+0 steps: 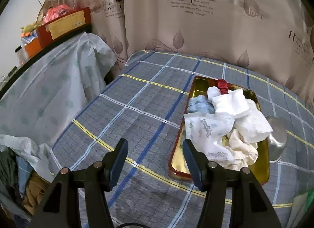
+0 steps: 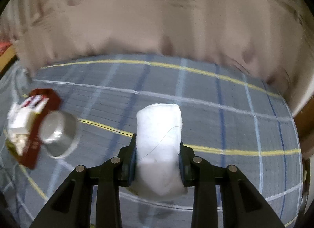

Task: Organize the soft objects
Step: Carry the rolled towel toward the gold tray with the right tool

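Right hand-held gripper (image 2: 157,161) clenched on white soft roll (image 2: 159,139), long axis pointing away from camera, left hand-held gripper (image 1: 155,149) released

A tray (image 1: 179,171) was set on the checked bed cover (image 1: 137,110), right of centre. Soft items (image 1: 229,122) were heaped in it. A metal cup (image 1: 277,135) lay just beside its right edge. A curtain (image 1: 196,32) hung behind; a draped shelf (image 1: 49,90) stood left.

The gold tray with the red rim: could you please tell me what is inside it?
The gold tray holds piled soft items: white packets, printed wrapper, cream cloth, blue cloth. Anything beneath the pile is hidden.
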`<action>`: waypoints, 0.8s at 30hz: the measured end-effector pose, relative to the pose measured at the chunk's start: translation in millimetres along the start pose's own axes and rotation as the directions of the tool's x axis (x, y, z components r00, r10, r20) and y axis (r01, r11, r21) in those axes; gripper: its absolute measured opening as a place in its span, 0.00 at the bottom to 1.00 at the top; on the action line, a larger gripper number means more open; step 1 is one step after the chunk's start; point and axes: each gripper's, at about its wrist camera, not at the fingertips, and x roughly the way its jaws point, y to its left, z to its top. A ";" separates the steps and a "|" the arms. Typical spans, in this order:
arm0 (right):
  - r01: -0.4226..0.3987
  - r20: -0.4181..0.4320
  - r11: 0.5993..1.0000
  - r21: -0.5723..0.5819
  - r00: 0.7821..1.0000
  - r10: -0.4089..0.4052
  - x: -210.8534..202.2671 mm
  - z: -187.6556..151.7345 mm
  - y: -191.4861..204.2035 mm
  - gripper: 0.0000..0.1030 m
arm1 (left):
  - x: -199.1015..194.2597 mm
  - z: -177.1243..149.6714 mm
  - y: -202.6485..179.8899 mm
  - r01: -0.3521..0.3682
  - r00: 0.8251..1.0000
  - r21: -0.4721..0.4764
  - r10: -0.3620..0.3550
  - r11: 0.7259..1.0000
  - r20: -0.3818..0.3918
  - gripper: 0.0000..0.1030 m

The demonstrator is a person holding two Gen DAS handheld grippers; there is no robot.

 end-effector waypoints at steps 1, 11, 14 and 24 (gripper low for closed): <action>-0.010 0.008 1.000 -0.024 1.000 0.010 -4.3 3.8 10.9 0.29 | 0.1 -0.9 -0.2 -0.001 1.000 0.004 0.001 1.000 0.000 0.58; -0.207 0.011 0.953 -0.220 0.977 0.215 -32.8 19.9 140.7 0.29 | 3.3 0.6 12.5 0.004 1.000 -0.050 -0.005 0.999 -0.012 0.58; -0.275 -0.019 0.920 -0.281 0.960 0.281 -31.9 13.6 183.1 0.29 | 3.2 0.9 15.2 0.010 1.000 -0.063 -0.011 0.998 -0.018 0.58; -0.426 -0.153 0.827 -0.367 0.904 0.398 -14.2 -21.9 282.4 0.29 | 3.0 0.4 19.4 -0.005 1.000 -0.066 0.004 0.998 -0.023 0.58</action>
